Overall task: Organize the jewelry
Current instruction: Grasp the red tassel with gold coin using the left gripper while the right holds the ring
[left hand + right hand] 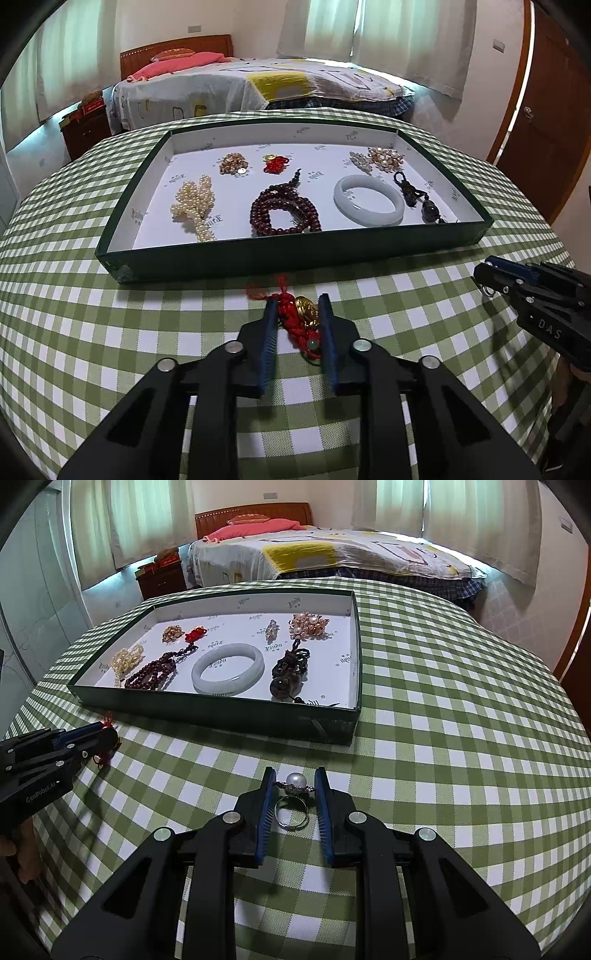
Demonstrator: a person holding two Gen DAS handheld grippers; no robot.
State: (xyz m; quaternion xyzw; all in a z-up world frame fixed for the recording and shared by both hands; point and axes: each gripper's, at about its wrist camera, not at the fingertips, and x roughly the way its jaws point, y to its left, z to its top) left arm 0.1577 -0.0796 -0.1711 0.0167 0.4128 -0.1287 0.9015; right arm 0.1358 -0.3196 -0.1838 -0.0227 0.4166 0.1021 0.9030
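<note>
Soft daylight glows through sheer white curtains (328,29) at twelve o'clock, leaving the room evenly bright. Shadows on the green-checked tablecloth (461,738) are faint. Fisheye bending curves the edges, with dark vignetted corners; focus stays sharp.

Checked tablecloth (424,317) under green tray (295,251), ring (291,812).

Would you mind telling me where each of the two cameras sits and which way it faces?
Left wrist: sits on the left gripper, facing forward over the checked tablecloth to the green tray; its fingers straddle a red-cord gold charm; the right gripper shows at right.
Right wrist: sits on the right gripper, facing the same way; its fingers flank a pearl ring; the left gripper and a bit of hand show at left.
Shared: tray, white bangle, bed.
</note>
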